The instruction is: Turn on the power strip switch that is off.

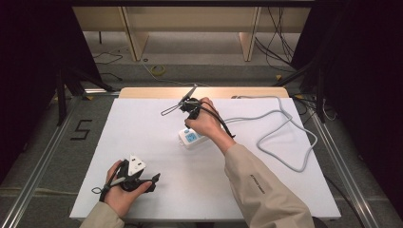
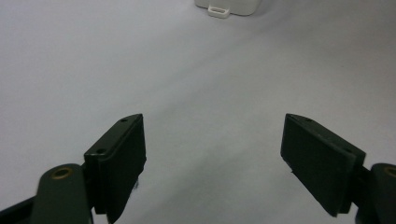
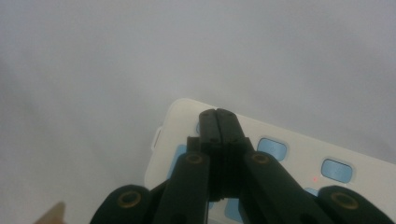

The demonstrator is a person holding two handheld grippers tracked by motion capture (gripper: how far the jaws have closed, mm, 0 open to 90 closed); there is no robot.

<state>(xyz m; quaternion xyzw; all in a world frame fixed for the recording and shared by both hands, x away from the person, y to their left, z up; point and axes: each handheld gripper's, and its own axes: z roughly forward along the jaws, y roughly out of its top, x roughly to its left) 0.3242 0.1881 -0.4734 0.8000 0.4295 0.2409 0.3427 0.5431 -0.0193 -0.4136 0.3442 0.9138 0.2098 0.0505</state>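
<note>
A white power strip [image 1: 193, 138] with blue buttons lies near the middle of the white table [image 1: 157, 142]. My right gripper [image 3: 218, 114] is shut with nothing between its jaws. Its tips point down over the strip's [image 3: 289, 140] end, next to a blue button [image 3: 272, 148]. Whether the tips touch the strip I cannot tell. A small red light [image 3: 315, 178] glows on the strip. In the high view the right hand [image 1: 206, 122] covers those tips. My left gripper [image 1: 152, 183] rests low at the table's front left, open and empty. In its own view [image 2: 212, 154] the jaws stand wide apart, with the strip's end [image 2: 229, 7] far ahead.
The strip's grey cable [image 1: 285, 137] loops across the right side of the table to the far edge. Bare white surface [image 2: 201, 79] lies between the left gripper and the strip. Wooden furniture legs [image 1: 135, 42] and loose cables [image 1: 159, 70] are on the floor beyond the table.
</note>
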